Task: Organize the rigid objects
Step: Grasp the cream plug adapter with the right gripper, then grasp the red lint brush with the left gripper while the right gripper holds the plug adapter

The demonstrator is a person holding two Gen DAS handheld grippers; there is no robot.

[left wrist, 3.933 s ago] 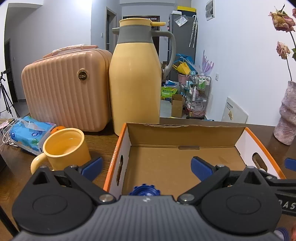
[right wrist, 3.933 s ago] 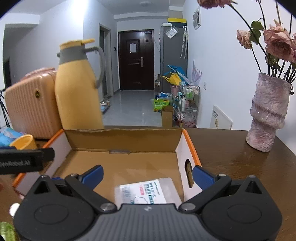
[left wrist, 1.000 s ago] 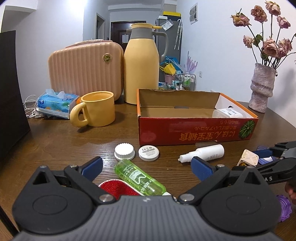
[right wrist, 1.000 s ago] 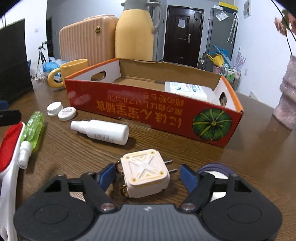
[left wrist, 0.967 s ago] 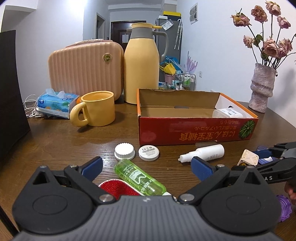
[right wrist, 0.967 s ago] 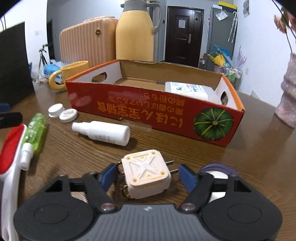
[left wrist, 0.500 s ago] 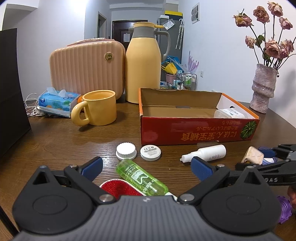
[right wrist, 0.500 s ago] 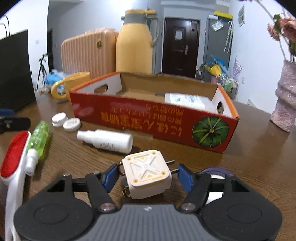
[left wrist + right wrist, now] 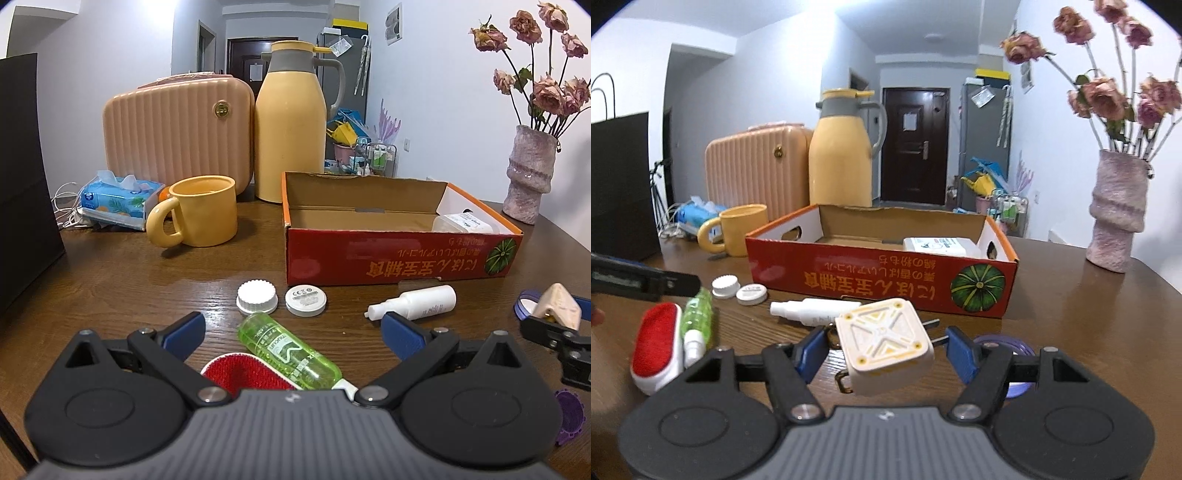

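Note:
My right gripper is shut on a white square plug adapter and holds it above the table, in front of the red cardboard box. The adapter also shows at the right of the left wrist view. A white packet lies in the box's right end. My left gripper is open and empty above a green bottle and a red-and-white brush. A white spray bottle and two white round lids lie in front of the box.
A yellow mug, yellow thermos jug, pink case and tissue pack stand at the back left. A pink vase stands at the back right. A purple ring lies under my right gripper. A dark panel stands left.
My right gripper has lifted the plug adapter off the table and tilted it. My left gripper has stayed open and almost still.

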